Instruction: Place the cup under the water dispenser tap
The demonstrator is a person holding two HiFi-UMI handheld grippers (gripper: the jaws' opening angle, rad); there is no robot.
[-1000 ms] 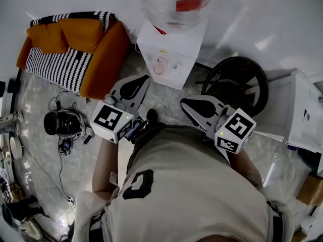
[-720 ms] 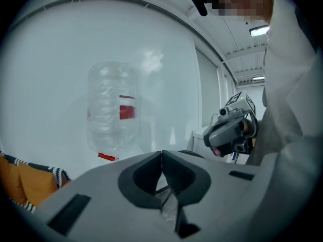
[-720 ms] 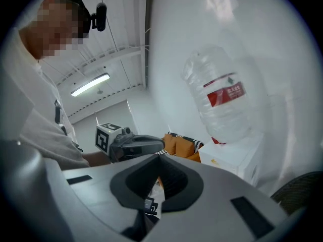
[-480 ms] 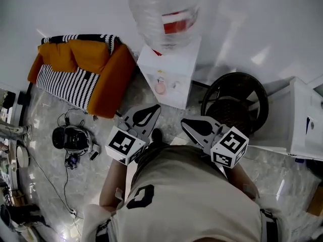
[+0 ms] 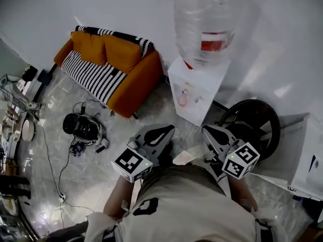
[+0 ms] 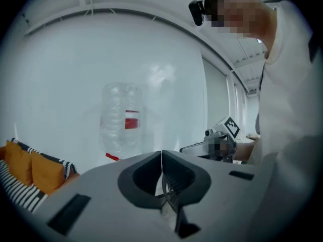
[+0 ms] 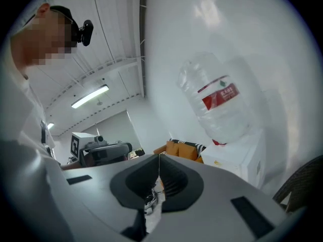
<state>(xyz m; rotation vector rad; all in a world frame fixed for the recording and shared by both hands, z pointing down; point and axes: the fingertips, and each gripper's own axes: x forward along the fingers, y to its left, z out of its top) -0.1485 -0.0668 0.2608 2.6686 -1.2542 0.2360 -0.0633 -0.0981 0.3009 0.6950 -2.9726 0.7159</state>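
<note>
left tongs (image 6: pixel 161 156): pressed together, empty | right tongs (image 7: pixel 158 159): pressed together, empty | cup (image 5: pixel 182 98): apparently the small pinkish shape in the front of the water dispenser (image 5: pixel 202 82), on the floor beside the sofa (image 5: pixel 113 67)

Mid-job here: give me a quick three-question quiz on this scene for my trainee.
1. True or false: the left gripper holds something between its jaws.
2. Multiple choice: in the head view, where does the sofa lie relative to the dispenser? A) to its left B) to its right C) in front of it, by the person's feet
3. Fill in: the jaws of the right gripper are ____.

Key: 1 false; 2 A; 3 shut.
</note>
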